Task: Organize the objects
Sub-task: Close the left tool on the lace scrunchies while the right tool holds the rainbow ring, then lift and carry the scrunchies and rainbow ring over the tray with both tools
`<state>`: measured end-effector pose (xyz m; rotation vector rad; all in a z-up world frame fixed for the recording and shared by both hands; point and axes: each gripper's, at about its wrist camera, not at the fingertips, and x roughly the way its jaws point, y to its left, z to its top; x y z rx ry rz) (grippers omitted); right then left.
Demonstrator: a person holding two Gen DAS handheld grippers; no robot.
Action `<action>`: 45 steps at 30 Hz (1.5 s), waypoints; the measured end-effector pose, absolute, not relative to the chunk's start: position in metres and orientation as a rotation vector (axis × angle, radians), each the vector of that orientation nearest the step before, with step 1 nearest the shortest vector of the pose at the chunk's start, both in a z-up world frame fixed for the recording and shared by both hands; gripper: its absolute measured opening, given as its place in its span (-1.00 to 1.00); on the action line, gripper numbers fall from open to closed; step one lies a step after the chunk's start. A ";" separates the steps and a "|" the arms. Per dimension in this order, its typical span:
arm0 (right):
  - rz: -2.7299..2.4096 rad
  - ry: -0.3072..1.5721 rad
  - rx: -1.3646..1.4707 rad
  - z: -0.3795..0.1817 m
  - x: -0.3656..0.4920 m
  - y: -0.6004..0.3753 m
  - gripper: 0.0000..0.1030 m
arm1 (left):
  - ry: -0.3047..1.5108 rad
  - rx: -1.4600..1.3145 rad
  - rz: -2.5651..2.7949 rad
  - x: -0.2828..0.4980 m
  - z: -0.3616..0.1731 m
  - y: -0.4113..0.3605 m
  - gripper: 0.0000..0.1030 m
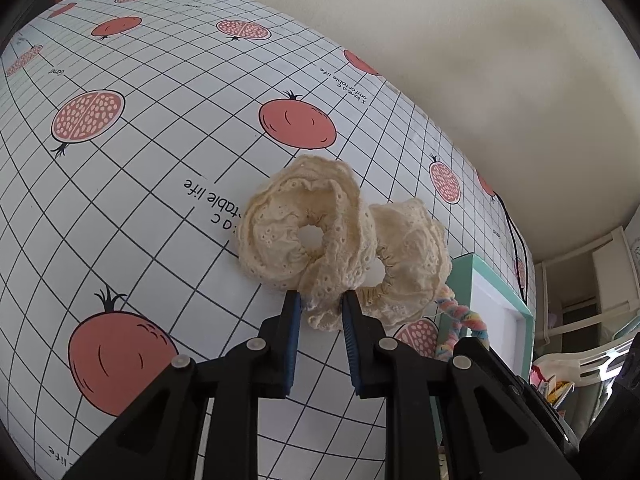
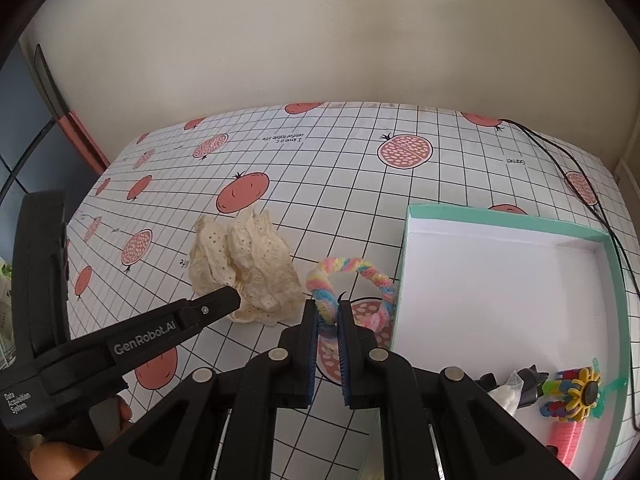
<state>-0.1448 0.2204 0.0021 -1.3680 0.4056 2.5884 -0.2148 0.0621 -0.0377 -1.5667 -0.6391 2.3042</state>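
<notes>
Two cream lace scrunchies lie bunched together on the tablecloth; my left gripper is shut on the lace edge of the nearer one. In the right wrist view the same cream scrunchies stand as a heap, with the left gripper pinching their lower edge. A pastel rainbow braided hair loop lies just left of the box, and my right gripper is shut on its near-left end. The loop also shows in the left wrist view, right of the scrunchies.
A shallow white box with a teal rim sits at the right, holding colourful hair clips and a pink band in its near corner. A black cable runs along the table's far right. The tablecloth has a grid and pomegranate print; a wall stands behind.
</notes>
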 end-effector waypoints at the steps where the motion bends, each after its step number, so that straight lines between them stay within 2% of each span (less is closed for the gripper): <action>1: 2.589 0.406 -1.369 0.002 -0.145 0.220 -0.81 | -0.655 -1.572 2.300 -0.215 -0.040 0.061 -0.59; 6: 2.590 0.409 -1.369 0.002 -0.145 0.220 -0.81 | -0.641 -1.589 2.292 -0.216 -0.045 0.064 -0.59; 11: 2.590 0.411 -1.368 0.003 -0.145 0.220 -0.81 | -0.652 -1.586 2.289 -0.215 -0.048 0.066 -0.76; 25: 2.603 0.426 -1.344 0.013 -0.142 0.223 -0.81 | -0.704 -1.563 2.316 -0.214 -0.045 0.062 -0.86; 45: 2.676 0.456 -1.172 0.066 -0.127 0.231 -0.81 | -0.708 -1.299 2.325 -0.204 0.026 0.072 -0.88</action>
